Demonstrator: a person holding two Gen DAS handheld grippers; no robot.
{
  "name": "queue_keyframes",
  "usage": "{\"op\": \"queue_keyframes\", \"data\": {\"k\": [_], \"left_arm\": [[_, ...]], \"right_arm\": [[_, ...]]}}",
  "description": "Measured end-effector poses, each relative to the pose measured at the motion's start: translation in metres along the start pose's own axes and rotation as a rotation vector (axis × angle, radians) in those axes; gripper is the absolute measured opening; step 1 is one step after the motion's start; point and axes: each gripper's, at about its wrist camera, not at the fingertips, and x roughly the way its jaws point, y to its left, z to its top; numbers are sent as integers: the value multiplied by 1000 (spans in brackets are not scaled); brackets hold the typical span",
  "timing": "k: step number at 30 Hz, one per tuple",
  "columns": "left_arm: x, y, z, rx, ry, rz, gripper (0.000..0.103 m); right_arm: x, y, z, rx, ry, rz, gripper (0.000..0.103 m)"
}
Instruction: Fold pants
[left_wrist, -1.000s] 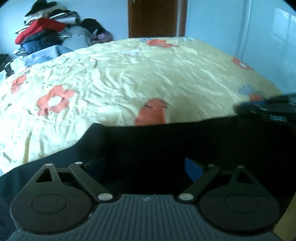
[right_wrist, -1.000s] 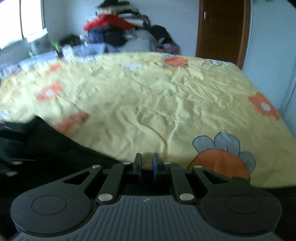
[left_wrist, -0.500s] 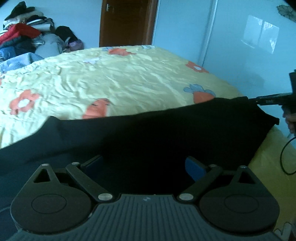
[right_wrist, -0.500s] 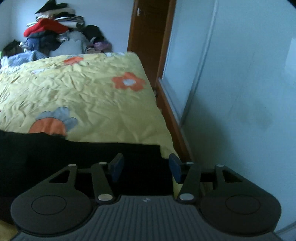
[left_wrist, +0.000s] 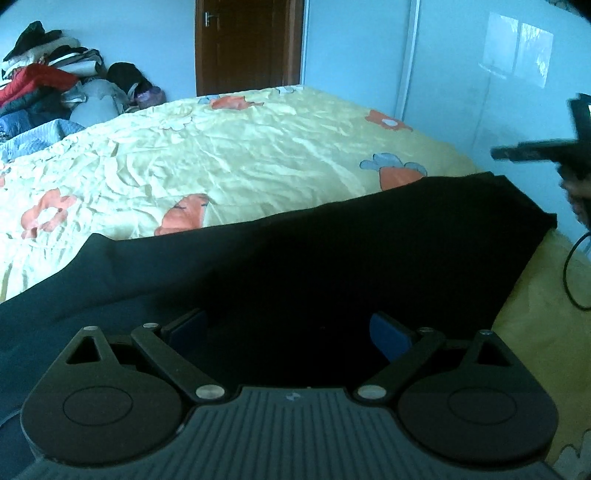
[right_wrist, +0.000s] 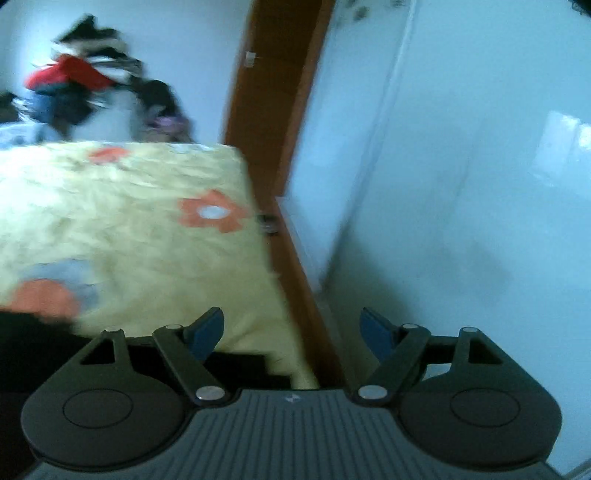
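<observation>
I see the yellow flower-print bedsheet (left_wrist: 258, 155), with the black pants (left_wrist: 332, 266) spread flat from nine to three o'clock. My left gripper (left_wrist: 291, 328) hovers over them, jaws spread. My right gripper (right_wrist: 291, 328), just opening, pinches nothing.

The right wrist view is smearing throughout: the clothes pile (right_wrist: 85, 88) is showing only as streaks, and a small dark item (right_wrist: 269, 223) at the bed's right edge is staying unidentifiable. The black pants (left_wrist: 332, 266) are running under the left gripper (left_wrist: 290, 332) and off the frame's left edge.
</observation>
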Motion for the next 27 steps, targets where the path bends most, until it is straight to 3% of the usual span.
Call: {"op": "queue_keyframes", "data": {"k": [3,7,10,14,17,19,21,23,24,27], "left_arm": [[-4,-4,1,-5,-7,-33,96],[2,-14,-2,25,4,-40,97],[15,-14,-7,27,35,-18,100],[14,-10,-7,10,25,-9,101],[2,-7,-7,8,-7,0,102],[-4,-3,-8,1,-26,20,102],[-1,-1,-9,-7,-21,18,102],[10,0,-12,-24,14,18,103],[11,-2,-15,-20,1,26,103],[9,-8,-20,15,-31,45,103]], "right_arm": [[-17,6,-8,-63,77,125,80],[8,25,-17,-154,224,223,77],[42,20,-9,-45,208,281,78],[66,19,5,22,177,274,80],[46,19,10,28,134,208,80],[22,23,5,10,109,236,80],[12,29,-5,-26,142,304,80],[15,36,-17,-79,210,306,80],[20,39,-22,-88,216,295,87],[34,31,-23,4,180,274,96]]}}
